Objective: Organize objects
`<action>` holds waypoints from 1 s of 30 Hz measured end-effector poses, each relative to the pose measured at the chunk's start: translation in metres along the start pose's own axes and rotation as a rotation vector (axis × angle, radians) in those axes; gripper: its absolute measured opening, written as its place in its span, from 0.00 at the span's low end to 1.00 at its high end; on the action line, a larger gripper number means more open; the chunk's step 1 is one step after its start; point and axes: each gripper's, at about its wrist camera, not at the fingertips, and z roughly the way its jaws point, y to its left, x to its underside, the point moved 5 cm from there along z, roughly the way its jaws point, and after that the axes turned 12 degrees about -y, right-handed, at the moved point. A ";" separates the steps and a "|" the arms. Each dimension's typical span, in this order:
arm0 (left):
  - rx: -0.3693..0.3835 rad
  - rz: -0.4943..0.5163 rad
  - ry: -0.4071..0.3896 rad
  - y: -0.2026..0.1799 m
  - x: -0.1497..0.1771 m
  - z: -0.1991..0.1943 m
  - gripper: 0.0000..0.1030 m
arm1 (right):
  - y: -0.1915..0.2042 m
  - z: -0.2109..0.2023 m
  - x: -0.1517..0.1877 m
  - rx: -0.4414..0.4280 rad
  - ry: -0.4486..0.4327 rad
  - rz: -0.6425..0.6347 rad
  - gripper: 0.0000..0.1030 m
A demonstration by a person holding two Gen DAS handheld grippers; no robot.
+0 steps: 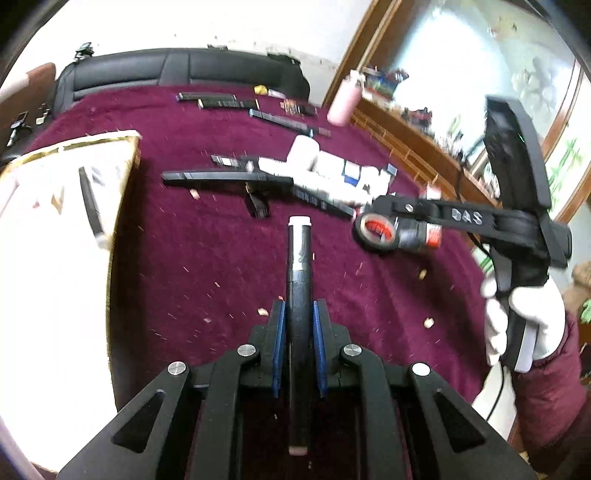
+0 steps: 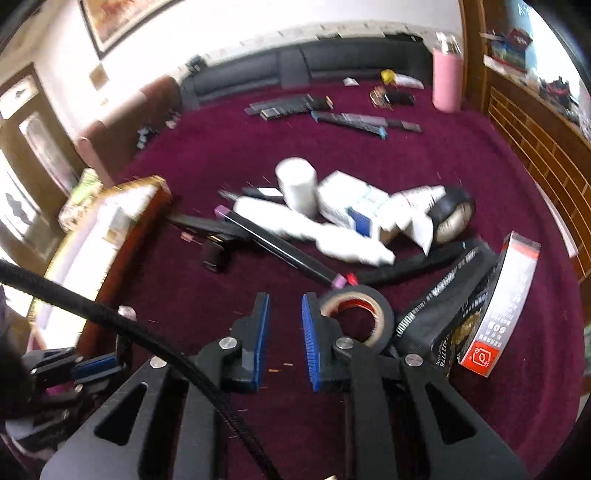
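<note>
Both wrist views were bright and daylit. Light entered from the window (image 1: 480,55) at upper right in the left view and overexposed it to near white. The white box (image 1: 44,229) at left was blown out, with little surface detail. The wall (image 2: 258,22) in the right view was also washed out. Motion blur softened the white packages (image 2: 332,221) and the background. Fisheye distortion curved the sofa (image 2: 314,62) and darkened the frame corners.
</note>
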 end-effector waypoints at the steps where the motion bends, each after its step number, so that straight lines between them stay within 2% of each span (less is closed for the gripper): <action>1: -0.005 -0.004 -0.016 0.003 -0.006 -0.008 0.11 | 0.011 -0.009 -0.006 -0.020 -0.016 -0.023 0.15; 4: -0.031 -0.020 -0.058 0.014 -0.019 -0.028 0.11 | 0.026 -0.001 -0.014 -0.022 0.011 -0.073 0.18; 5: -0.039 -0.024 -0.068 0.017 -0.020 -0.032 0.11 | 0.026 0.005 -0.015 0.006 0.012 -0.088 0.27; 7: -0.049 -0.034 -0.077 0.020 -0.019 -0.037 0.11 | 0.016 0.023 -0.007 0.099 0.057 -0.142 0.34; 10: -0.048 -0.046 -0.067 0.024 -0.011 -0.038 0.11 | -0.007 0.041 0.013 0.153 0.121 -0.119 0.34; 17: -0.036 -0.067 0.001 0.028 -0.004 0.000 0.11 | -0.020 0.058 0.031 0.221 0.136 -0.178 0.34; 21: -0.044 -0.049 0.007 0.023 -0.004 0.007 0.12 | -0.021 0.062 0.032 0.202 0.126 -0.164 0.33; 24: -0.053 -0.028 -0.001 0.020 -0.002 0.005 0.11 | -0.027 0.059 0.031 0.169 0.134 -0.113 0.22; 26: -0.039 -0.031 -0.023 0.020 -0.004 0.001 0.11 | -0.030 0.053 0.031 0.123 0.128 -0.064 0.16; 30: -0.023 -0.045 -0.090 0.023 -0.018 -0.014 0.11 | -0.032 0.040 0.026 0.030 0.085 0.019 0.15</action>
